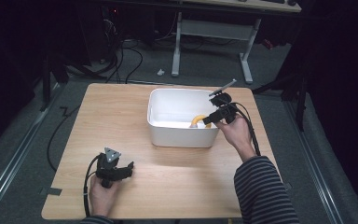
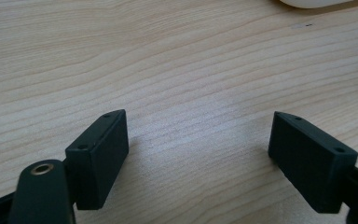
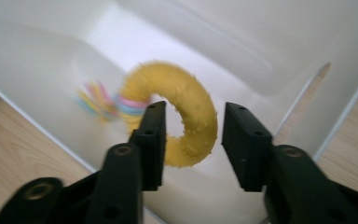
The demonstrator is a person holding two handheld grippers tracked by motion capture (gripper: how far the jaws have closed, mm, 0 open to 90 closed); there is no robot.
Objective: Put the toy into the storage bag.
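My right gripper — jaws parted, pads off the spiky yellow rubber ring — hung over the white plastic tub, apparently to drop it in.

One overhead camera, two close gripper cameras.
High view looks forward and down on the table; right gripper view peers closely into the far-right tub, left skims near-left tabletop.

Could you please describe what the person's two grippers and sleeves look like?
Both the left gripper and the right gripper are black, with blocky rectangular jaws, a grey three-cornered plate on top and a trailing black cable. The right sleeve has dark and light stripes.
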